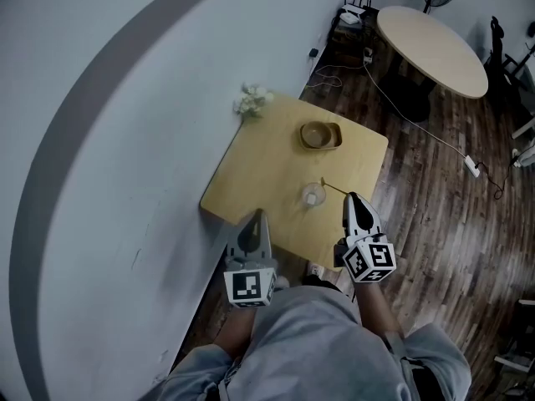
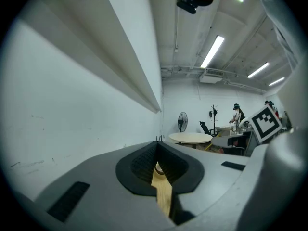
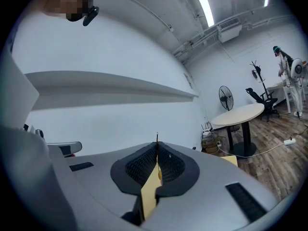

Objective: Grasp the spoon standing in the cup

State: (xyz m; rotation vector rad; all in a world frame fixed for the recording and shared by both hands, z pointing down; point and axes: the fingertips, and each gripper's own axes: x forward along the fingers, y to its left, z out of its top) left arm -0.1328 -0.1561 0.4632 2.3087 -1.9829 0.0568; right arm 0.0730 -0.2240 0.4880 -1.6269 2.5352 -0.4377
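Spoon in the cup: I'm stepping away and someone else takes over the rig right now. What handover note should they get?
Left gripper: shut, empty, over the table's near edge.
Right gripper: shut on the spoon, whose thin handle pokes up past the jaw tips, just right of the cup.
Cup stands mid-table, bowl beyond it.
Done: spoon grasped.
Left: unclear whether its lower end is out of the cup; keep the grip.

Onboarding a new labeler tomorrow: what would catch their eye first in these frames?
Two marker-cubed grippers fill the head view's foreground: the left gripper hovers shut at the near edge of the wooden table, the right gripper is shut on a thin spoon beside the clear cup. Beyond, a tan bowl sits toward the table's far side.
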